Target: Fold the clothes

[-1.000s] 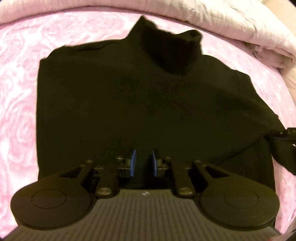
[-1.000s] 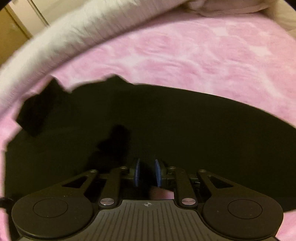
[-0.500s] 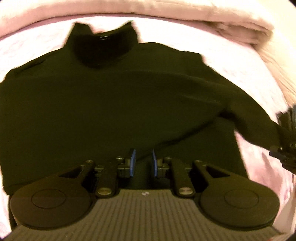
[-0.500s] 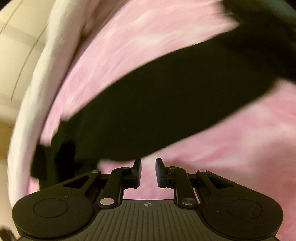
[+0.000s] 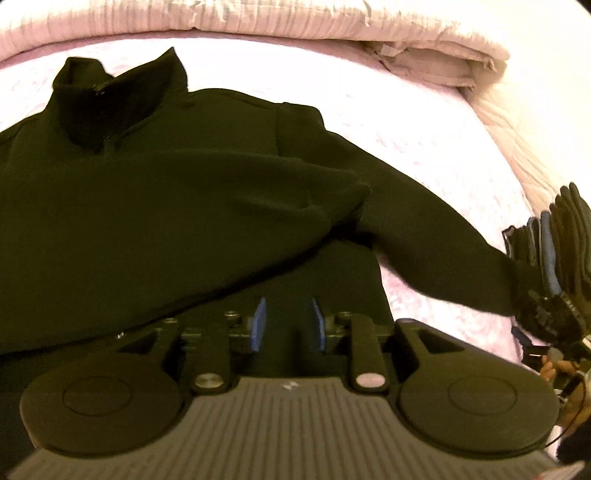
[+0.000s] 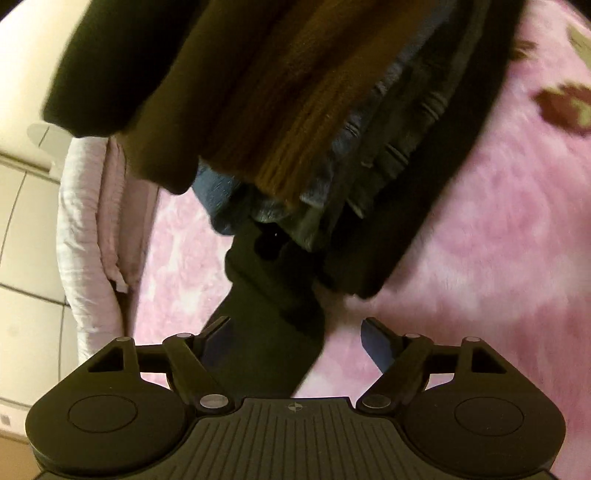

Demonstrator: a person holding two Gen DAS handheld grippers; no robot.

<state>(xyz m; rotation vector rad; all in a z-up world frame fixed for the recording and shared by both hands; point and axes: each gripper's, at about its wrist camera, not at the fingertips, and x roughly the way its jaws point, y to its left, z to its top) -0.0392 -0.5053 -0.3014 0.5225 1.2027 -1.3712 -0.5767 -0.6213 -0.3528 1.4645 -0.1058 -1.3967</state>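
Observation:
A black turtleneck sweater (image 5: pixel 166 206) lies flat on the pink bedspread (image 5: pixel 424 122), collar (image 5: pixel 110 99) at the far side. One sleeve is folded across its chest. The other sleeve (image 5: pixel 443 243) stretches out to the right. My left gripper (image 5: pixel 288 325) hovers over the hem; its jaws are opening, and the blue pads stand apart with dark fabric under the gap, not pinched. In the right wrist view my right gripper (image 6: pixel 297 341) is opening wide. The sleeve's cuff end (image 6: pixel 269 314) lies loose between its fingers, nearer the left one.
A stack of folded clothes (image 6: pixel 295 110) in black, brown, blue and grey sits just beyond the cuff, also at the right edge of the left wrist view (image 5: pixel 554 251). A rolled pale quilt (image 5: pixel 258 18) borders the bed's far side. A hand (image 5: pixel 554 365) shows at lower right.
My right gripper swung right with the sleeve, rolled, and opened, letting the cuff go by the stack. My left gripper slid right along the hem and its pads spread apart.

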